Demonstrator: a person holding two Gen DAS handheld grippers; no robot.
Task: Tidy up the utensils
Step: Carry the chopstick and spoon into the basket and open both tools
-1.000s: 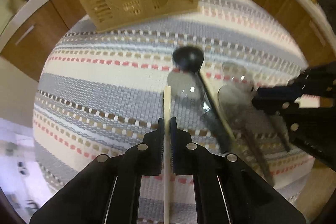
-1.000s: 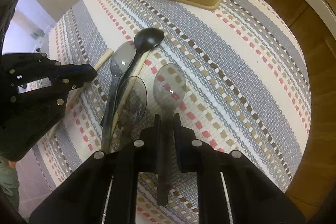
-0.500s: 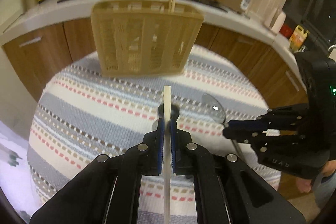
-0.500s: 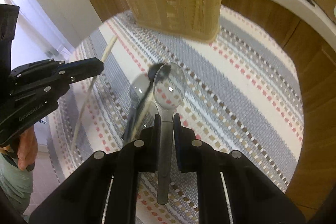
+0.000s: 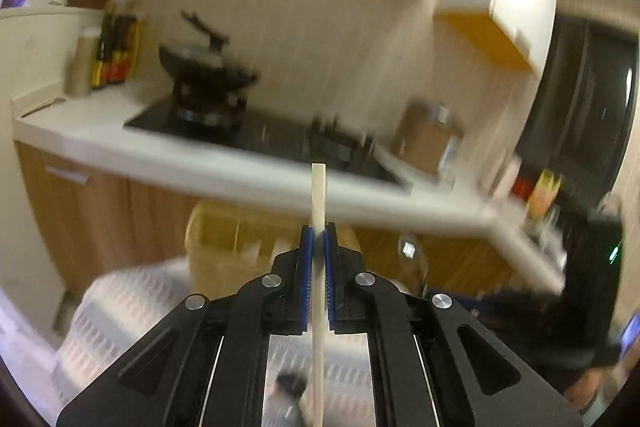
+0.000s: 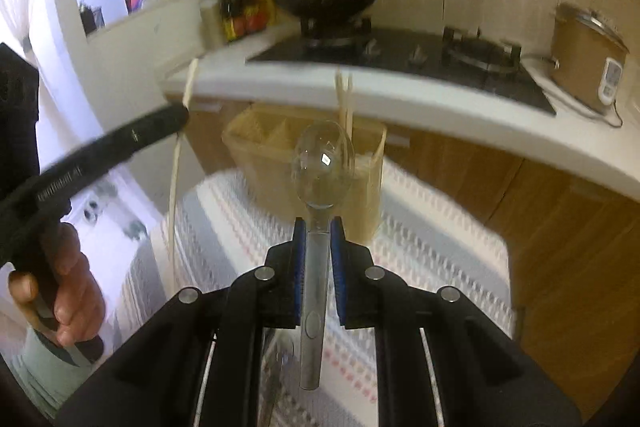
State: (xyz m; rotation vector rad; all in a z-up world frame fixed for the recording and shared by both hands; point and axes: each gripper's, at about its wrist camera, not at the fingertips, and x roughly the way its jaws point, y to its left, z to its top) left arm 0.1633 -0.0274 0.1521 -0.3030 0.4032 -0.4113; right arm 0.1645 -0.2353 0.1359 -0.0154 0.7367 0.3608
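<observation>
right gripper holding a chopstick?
No, the right gripper is shut on a clear plastic spoon; the left gripper holds the chopstick.

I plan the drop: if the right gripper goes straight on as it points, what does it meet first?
Probably the beige utensil basket, directly beyond the clear spoon in the right gripper; depth is unclear.

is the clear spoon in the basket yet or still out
Out. The right gripper is shut on the clear spoon handle, bowl in the air in front of the basket.

Black tongs with blue pads, clear spoon, pale chopstick, tan basket, striped grey-white-red cloth.
</observation>
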